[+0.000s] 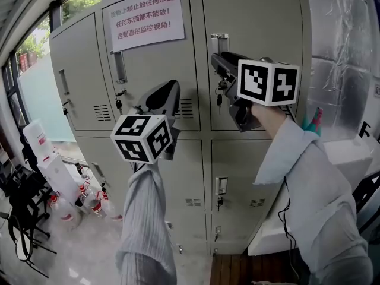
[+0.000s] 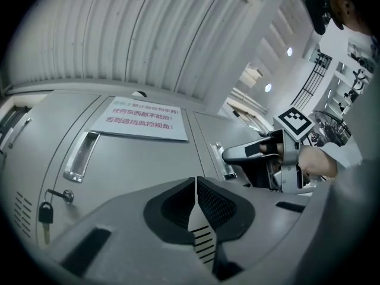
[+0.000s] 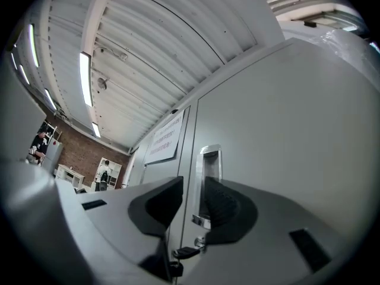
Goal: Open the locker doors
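Your right tool (image 3: 193,202) holds its jaws apart just before the handle (image 3: 209,159) of the closed upper right locker door (image 1: 261,22). Your left tool (image 2: 196,186), jaws together and empty, is below the paper sign (image 1: 147,18) reading "任何东西都不能放!".

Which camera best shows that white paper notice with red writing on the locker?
The head view: the notice appears large and nearly square-on. The left gripper view shows it whole but smaller and slanted; the right gripper view only a narrow, oblique sliver.
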A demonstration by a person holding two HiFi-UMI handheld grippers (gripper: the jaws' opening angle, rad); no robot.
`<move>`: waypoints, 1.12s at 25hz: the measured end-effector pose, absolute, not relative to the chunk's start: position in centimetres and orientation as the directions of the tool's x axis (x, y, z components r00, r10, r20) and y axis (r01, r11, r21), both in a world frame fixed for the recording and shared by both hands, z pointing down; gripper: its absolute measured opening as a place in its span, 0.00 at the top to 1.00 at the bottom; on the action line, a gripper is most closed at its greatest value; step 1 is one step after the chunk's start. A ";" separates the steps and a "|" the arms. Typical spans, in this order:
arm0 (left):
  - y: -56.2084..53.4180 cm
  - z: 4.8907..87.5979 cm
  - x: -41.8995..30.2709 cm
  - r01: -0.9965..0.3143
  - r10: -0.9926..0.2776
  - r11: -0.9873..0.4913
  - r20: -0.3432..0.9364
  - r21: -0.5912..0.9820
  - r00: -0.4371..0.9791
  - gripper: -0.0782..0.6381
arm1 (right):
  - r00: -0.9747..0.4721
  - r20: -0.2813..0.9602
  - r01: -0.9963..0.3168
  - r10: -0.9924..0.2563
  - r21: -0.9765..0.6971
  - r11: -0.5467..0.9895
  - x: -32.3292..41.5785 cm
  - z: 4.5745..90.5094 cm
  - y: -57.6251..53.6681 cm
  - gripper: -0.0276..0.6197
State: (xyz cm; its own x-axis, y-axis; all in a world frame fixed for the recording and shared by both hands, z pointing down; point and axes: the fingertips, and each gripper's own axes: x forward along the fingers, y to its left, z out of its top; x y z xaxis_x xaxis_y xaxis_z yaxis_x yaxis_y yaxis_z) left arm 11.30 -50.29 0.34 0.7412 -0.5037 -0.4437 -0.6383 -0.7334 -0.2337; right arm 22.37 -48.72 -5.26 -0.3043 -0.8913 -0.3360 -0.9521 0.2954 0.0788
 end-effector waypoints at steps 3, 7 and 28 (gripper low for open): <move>-50.4 0.4 11.1 -0.633 -0.499 -0.737 -0.442 -0.237 0.746 0.87 | -0.274 -0.338 -0.962 -0.900 0.108 0.253 21.8 -5.8 -49.2 0.81; -50.4 0.8 11.5 -0.621 -0.488 -0.747 -0.439 -0.238 0.755 0.87 | -0.219 -0.328 -0.975 -0.919 0.097 0.198 21.7 -5.7 -49.5 0.81; -48.0 2.4 10.9 -0.568 -0.447 -0.787 -0.412 -0.240 0.794 0.87 | -0.176 -0.349 -0.984 -0.920 0.088 0.155 20.4 -5.9 -45.6 0.81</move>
State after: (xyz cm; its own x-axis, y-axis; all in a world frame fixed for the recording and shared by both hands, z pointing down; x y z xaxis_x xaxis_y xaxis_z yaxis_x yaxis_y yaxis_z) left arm 10.90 -47.98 2.40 0.7939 -0.4468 -0.4124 -0.5678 -0.7874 -0.2400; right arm 20.37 -45.64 -5.95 -0.1761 -0.9203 -0.3492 -0.9840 0.1550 0.0876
